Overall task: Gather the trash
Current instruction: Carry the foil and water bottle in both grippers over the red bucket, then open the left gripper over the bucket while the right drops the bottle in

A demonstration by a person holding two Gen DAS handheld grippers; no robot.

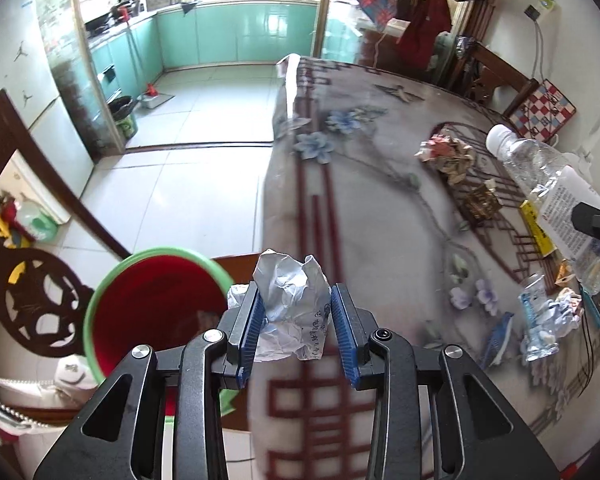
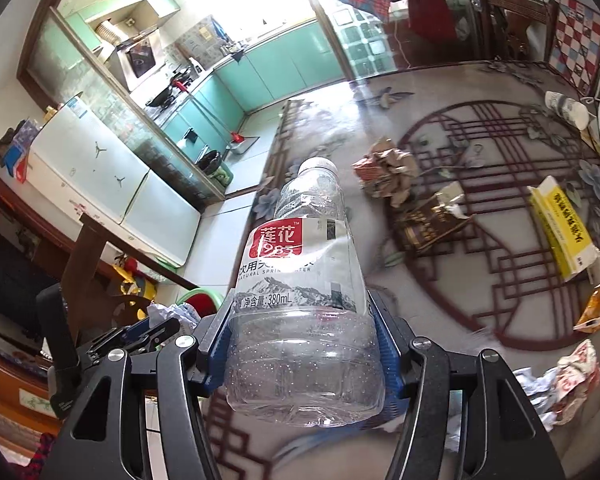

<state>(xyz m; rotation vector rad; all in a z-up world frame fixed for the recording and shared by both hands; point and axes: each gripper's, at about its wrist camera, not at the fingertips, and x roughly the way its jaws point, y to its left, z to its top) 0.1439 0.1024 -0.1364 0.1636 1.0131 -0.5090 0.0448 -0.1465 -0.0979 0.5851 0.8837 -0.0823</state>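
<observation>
Trash was in both grippers at once: a crumpled paper wad (image 1: 290, 304) pinched in the left gripper (image 1: 296, 320), and an empty water bottle (image 2: 304, 280) clamped low on its body by the right gripper (image 2: 304, 356), cap pointing away. The wad hung at the table's edge, just right of the red bin (image 1: 152, 312) with the green rim, not yet over its mouth. Released there, I judged it could strike the rim or fall to the floor; it needed to travel further left first. The bottle looked slick and thin-walled, so it might twist or slide out of the pads if swung quickly. Both jaws were closed down to the width of their loads, narrow on the paper, wider on the bottle. More litter lay on the table (image 2: 380, 128): a crushed carton (image 2: 388, 178), a brown packet (image 2: 430, 226), a yellow box (image 2: 562, 236) and torn wrappers (image 2: 572, 380).
</observation>
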